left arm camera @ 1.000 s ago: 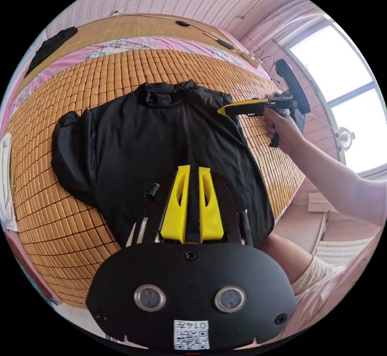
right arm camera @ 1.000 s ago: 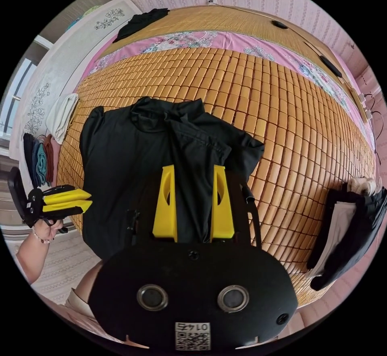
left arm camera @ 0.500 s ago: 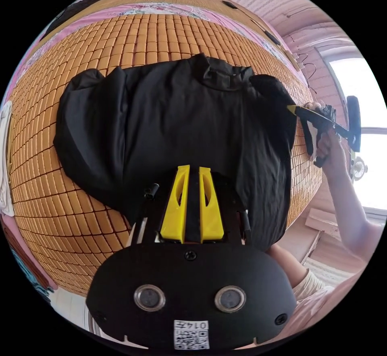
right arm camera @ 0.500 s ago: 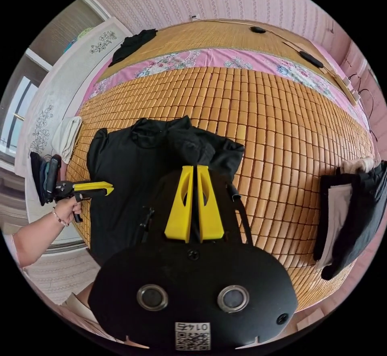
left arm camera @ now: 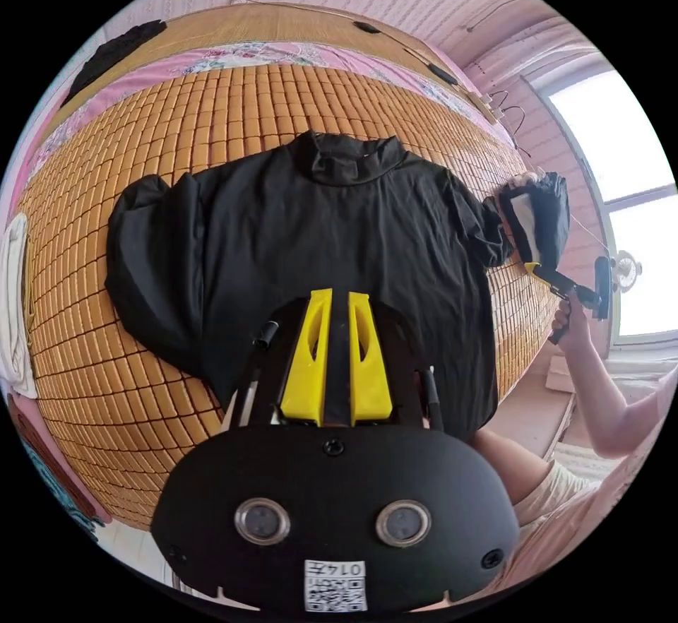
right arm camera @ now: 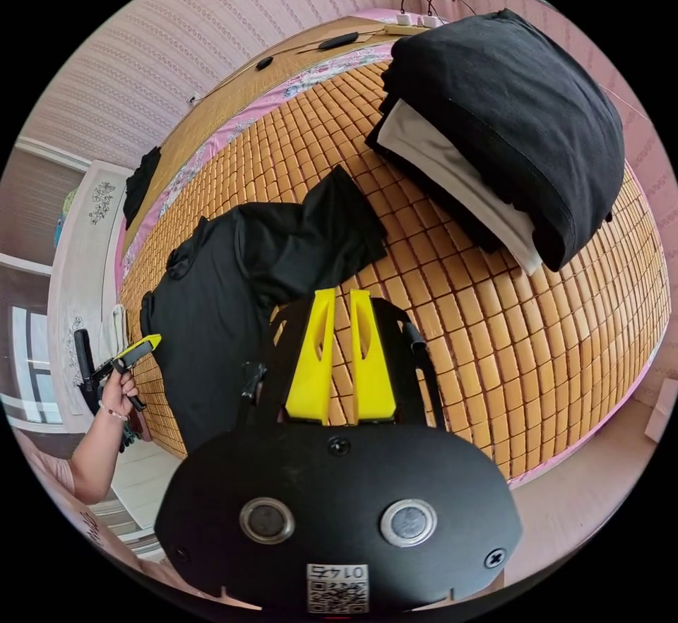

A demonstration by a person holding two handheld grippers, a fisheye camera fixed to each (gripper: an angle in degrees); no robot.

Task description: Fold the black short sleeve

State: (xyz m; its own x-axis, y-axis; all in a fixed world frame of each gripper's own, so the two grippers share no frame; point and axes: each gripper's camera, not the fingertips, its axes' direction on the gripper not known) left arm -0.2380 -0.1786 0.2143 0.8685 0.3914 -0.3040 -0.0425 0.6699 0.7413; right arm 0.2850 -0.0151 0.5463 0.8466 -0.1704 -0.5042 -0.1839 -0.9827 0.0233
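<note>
The black short-sleeve shirt (left arm camera: 318, 241) lies flat on the bamboo mat (left arm camera: 233, 107), collar away from me and both sleeves spread out. Its hem reaches the near edge of the bed. My left gripper (left arm camera: 335, 294) hovers over the lower body of the shirt with its jaws together; whether cloth is pinched between them I cannot tell. In the right gripper view the left gripper (right arm camera: 157, 339) sits at the shirt's (right arm camera: 212, 298) edge. My right gripper (right arm camera: 342, 292) is shut over bare mat, just short of the sleeve (right arm camera: 318, 227). In the left gripper view the right gripper (left arm camera: 528, 266) stands off that sleeve (left arm camera: 487, 227).
A stack of folded clothes (right arm camera: 494, 121), black over white, lies on the mat (right arm camera: 494, 340) beyond my right gripper. A white cloth (left arm camera: 14, 312) lies at the mat's left edge and a dark garment (left arm camera: 113, 51) by the headboard. The person's knee (left arm camera: 508, 460) is at the near edge.
The right gripper went from open to shut, drew the bunched sleeve out sideways, and now sits off it. The sleeve lies spread. The left gripper stayed shut over the shirt's lower body.
</note>
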